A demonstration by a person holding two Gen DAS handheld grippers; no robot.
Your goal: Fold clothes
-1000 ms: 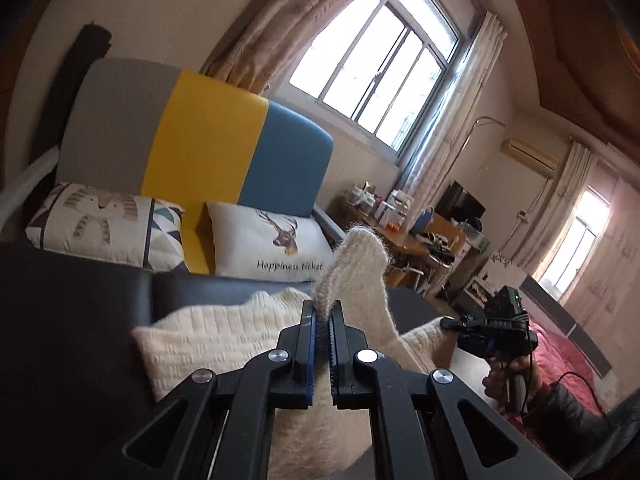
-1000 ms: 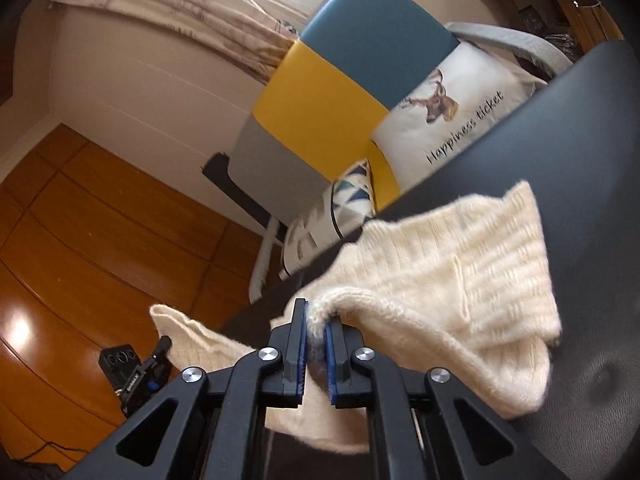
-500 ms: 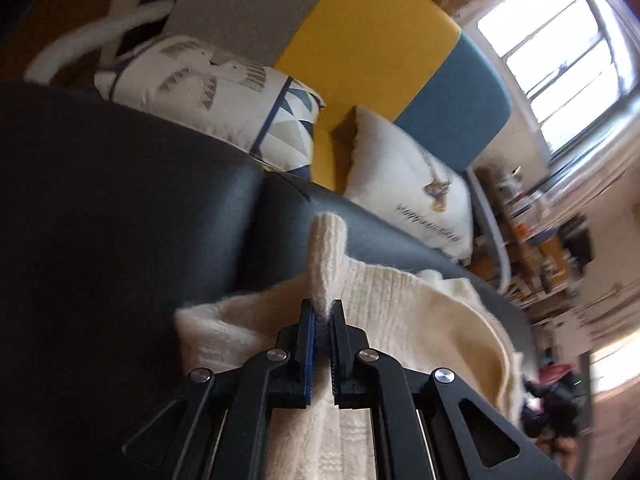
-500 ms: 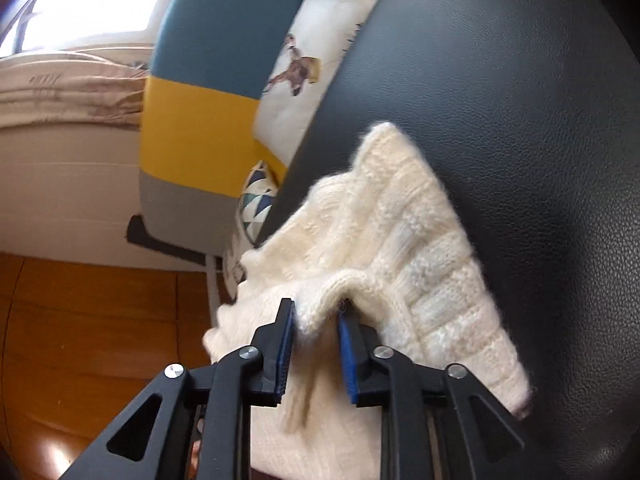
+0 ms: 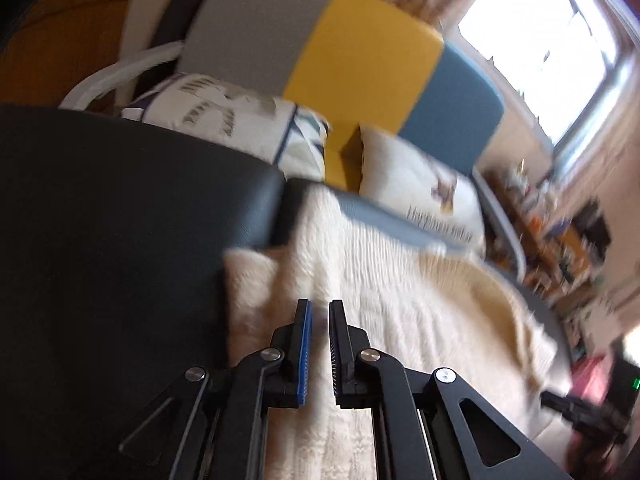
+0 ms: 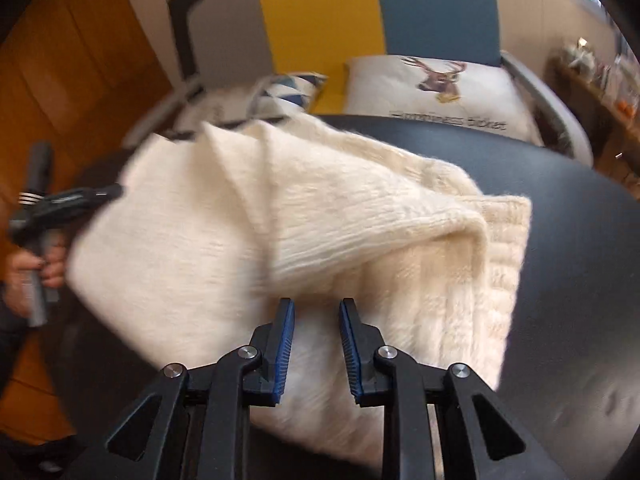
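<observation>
Just cream sweater on black surface

Black leather surface fills the foreground, seam running through it. Behind it: chair back in grey, yellow and blue panels. Two cushions lean against it: patterned one with navy piping on the left, white deer-print cushion with dark lettering on the right. Orange wood panelling far left. Bright window upper right, cluttered shelf below it, blurred.

Left gripper fingers nearly together, right gripper parted.
</observation>
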